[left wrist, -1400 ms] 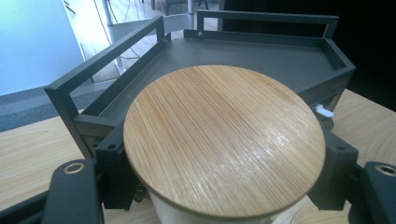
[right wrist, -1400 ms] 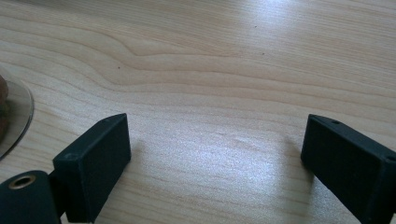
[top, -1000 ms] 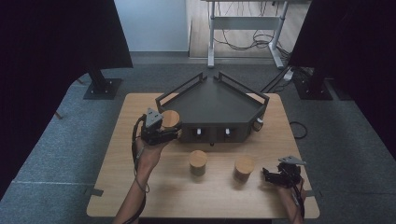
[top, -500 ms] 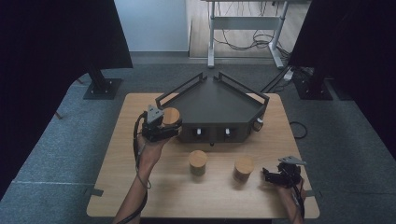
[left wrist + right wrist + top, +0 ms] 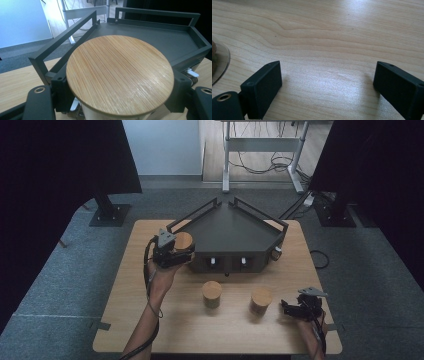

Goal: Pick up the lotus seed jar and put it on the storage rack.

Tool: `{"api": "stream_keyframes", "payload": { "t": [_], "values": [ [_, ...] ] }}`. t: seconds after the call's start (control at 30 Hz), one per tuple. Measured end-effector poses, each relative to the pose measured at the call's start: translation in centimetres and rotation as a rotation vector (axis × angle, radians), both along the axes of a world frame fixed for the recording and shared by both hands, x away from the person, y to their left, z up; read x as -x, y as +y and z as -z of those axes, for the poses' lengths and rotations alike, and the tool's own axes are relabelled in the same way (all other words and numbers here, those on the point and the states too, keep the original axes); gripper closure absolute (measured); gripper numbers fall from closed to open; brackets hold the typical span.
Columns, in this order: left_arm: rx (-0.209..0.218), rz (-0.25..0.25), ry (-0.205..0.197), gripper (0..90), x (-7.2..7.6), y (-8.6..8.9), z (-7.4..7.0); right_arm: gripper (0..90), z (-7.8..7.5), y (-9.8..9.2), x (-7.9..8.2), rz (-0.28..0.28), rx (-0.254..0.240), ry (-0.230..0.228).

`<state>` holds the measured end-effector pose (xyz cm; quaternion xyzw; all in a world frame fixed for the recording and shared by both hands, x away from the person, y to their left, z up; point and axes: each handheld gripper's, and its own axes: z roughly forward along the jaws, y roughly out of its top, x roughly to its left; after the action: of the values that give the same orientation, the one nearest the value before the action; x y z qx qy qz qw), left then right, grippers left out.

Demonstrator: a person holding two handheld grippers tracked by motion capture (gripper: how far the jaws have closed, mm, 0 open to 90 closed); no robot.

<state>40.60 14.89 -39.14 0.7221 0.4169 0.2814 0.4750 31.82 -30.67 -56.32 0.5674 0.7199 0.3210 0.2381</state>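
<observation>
My left gripper (image 5: pixel 183 249) is shut on a jar with a round bamboo lid (image 5: pixel 183 240), held at the left front corner of a dark five-sided tray (image 5: pixel 230 227). In the left gripper view the lid (image 5: pixel 120 75) sits between the black fingers (image 5: pixel 60 92), with the tray's rail and floor (image 5: pixel 150 40) behind it. Two more bamboo-lidded jars (image 5: pixel 212 293) (image 5: pixel 261 300) stand on the table in front of the tray. My right gripper (image 5: pixel 287 309) rests open on the wood near the front right corner, beside the right-hand jar. Nothing lies between its jaws (image 5: pixel 327 85).
The wooden table (image 5: pixel 150 320) stands on grey carpet. The tray's front wall carries two small white latches (image 5: pixel 227 262). A glass jar's edge (image 5: pixel 219 62) shows at the left of the right gripper view. Black stands and a desk frame lie beyond the table.
The left gripper with its jar has edged slightly farther from the person, along the tray's left corner. The right gripper has stayed put.
</observation>
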Motion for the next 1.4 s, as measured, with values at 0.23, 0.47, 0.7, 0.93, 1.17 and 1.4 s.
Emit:
{"api": "stream_keyframes", "payload": {
  "t": [0.23, 0.47, 0.7, 0.93, 1.17, 1.4],
  "values": [
    [-0.011, 0.000, 0.002, 26.0, -0.5, -0.3, -0.1, 7.6, 0.0, 0.0, 0.0, 0.000, 0.000, 0.001],
    [-0.012, -0.005, 0.000, 26.0, -0.9, -0.4, -0.2, 7.6, 0.0, 0.0, 0.0, -0.001, 0.000, 0.000],
    [-0.018, -0.008, -0.002, 26.0, -1.5, -0.7, -0.3, 7.6, 0.0, 0.0, 0.0, 0.000, -0.001, 0.000],
    [-0.017, -0.012, 0.000, 26.0, -2.1, -0.9, -0.3, 7.6, 0.0, 0.0, 0.0, 0.000, -0.001, 0.001],
    [-0.015, -0.010, -0.010, 26.0, -2.6, -1.2, -0.3, 7.6, 0.0, 0.0, 0.0, 0.000, -0.001, 0.001],
    [-0.012, -0.008, -0.012, 26.0, -3.1, -1.5, -0.3, 7.6, 0.0, 0.0, 0.0, 0.001, -0.002, 0.001]
  ]
}}
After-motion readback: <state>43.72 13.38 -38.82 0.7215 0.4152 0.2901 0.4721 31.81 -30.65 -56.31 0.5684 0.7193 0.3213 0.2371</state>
